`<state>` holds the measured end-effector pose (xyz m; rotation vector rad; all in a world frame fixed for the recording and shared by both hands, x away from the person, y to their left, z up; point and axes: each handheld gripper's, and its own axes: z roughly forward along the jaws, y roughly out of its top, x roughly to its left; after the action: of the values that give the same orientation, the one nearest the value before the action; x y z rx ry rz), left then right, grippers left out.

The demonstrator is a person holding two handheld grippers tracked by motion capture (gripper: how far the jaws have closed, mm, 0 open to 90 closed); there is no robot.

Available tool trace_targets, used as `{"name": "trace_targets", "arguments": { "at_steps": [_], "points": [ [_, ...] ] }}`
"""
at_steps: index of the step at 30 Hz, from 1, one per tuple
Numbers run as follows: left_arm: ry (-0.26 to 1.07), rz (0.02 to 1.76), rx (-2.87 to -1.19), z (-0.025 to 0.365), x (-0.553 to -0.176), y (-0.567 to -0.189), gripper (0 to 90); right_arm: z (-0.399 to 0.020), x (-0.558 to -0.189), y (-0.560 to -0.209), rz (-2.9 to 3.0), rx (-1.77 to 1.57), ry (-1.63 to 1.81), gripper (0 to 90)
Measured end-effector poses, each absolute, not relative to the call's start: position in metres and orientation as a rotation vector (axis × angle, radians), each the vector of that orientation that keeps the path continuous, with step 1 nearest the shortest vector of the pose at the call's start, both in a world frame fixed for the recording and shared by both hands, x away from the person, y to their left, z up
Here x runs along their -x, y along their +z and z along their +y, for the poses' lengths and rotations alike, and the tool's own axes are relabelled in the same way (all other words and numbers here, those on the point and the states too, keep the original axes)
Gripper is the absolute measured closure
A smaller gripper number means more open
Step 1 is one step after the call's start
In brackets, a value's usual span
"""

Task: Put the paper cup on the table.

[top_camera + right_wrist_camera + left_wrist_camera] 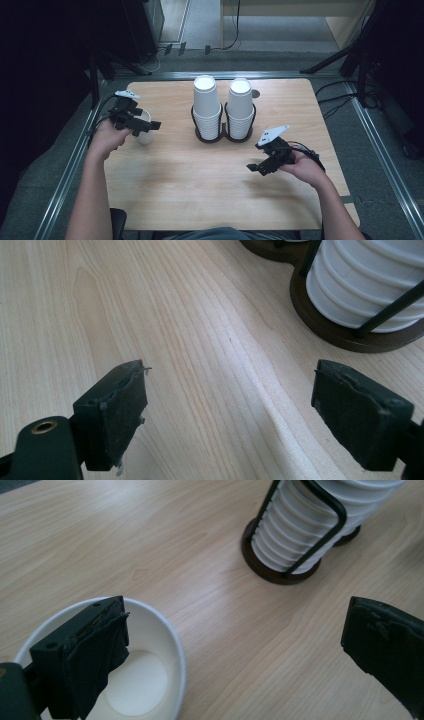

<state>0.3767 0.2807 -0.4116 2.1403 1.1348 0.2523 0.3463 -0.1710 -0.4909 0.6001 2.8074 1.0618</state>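
A single white paper cup (146, 137) stands upright on the left of the wooden table (200, 185). My left gripper (146, 127) is over it and open. In the left gripper view its left jaw dips inside the cup (165, 630) against the rim, while the other jaw is far off to the right over bare wood, so the left gripper (235, 635) grips nothing. My right gripper (257, 169) hovers low at the right front of the table. It is open (230, 390) with only wood between its jaws.
Two tall stacks of white cups (206, 107) (240, 107) sit in a black wire holder (223, 135) at the table's middle back. The stack (300, 535) lies ahead of the left gripper. The holder's base (325, 325) is close to the right gripper.
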Motion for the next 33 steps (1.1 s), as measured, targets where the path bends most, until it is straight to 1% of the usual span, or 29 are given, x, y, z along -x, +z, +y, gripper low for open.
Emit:
{"name": "trace_targets", "arguments": {
  "at_steps": [5, 7, 14, 16, 20, 33],
  "points": [
    [0.247, 1.069, -2.167, 0.266, -0.372, -0.411, 0.0, -0.17, -0.347, -0.49, 2.806, -0.602, 1.066, 14.9],
    [0.223, 1.042, -2.165, 0.261, -0.37, -0.411, 1.2, -0.17, -0.348, -0.49, 2.804, -0.596, 1.069, 14.9],
    [0.215, 0.994, -2.198, 0.243, -0.364, -0.413, 2.4, -0.168, -0.35, -0.489, 2.811, -0.586, 1.075, 14.9],
    [0.203, 0.978, -2.203, 0.237, -0.362, -0.415, 2.4, -0.167, -0.35, -0.489, 2.811, -0.579, 1.078, 15.0],
    [0.223, 0.93, -2.233, 0.226, -0.359, -0.42, 2.5, -0.167, -0.351, -0.489, 2.822, -0.612, 1.087, 14.9],
    [0.164, 0.853, -2.275, 0.193, -0.35, -0.44, 2.6, -0.166, -0.35, -0.489, 2.82, -0.631, 1.097, 14.9]
  ]
}}
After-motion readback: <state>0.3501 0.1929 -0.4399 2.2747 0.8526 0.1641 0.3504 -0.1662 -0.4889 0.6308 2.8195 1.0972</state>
